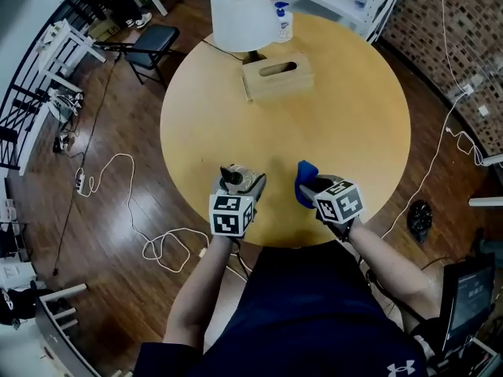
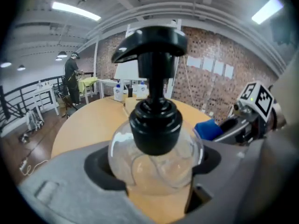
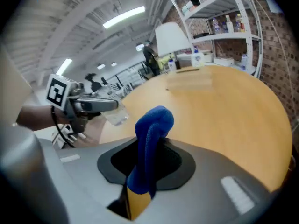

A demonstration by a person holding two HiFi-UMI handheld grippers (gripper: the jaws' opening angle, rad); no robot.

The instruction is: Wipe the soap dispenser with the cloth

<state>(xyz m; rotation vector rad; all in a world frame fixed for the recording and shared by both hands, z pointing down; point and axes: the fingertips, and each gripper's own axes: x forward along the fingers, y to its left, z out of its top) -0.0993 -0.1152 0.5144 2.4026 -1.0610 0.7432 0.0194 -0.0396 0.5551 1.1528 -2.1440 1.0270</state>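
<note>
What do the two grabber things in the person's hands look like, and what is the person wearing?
The left gripper and the right gripper are chunky and grey. Each carries a white cube with black square patterns. Their fingers are grey with black pads inside. The person wears dark blue clothes with a small white logo; the forearms have no sleeves.

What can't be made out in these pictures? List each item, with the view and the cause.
- Soap dispenser base: in the left gripper view it sinks behind the left gripper's body; in the head view that gripper covers it.
- Blue cloth lower end: in the right gripper view it drops out of sight between the right gripper's jaws.
- Pump bottle label: too small in the head view, and partly behind the lampshade.
- Lamp base: hidden in the head view by the shade and the wooden tissue box.
</note>
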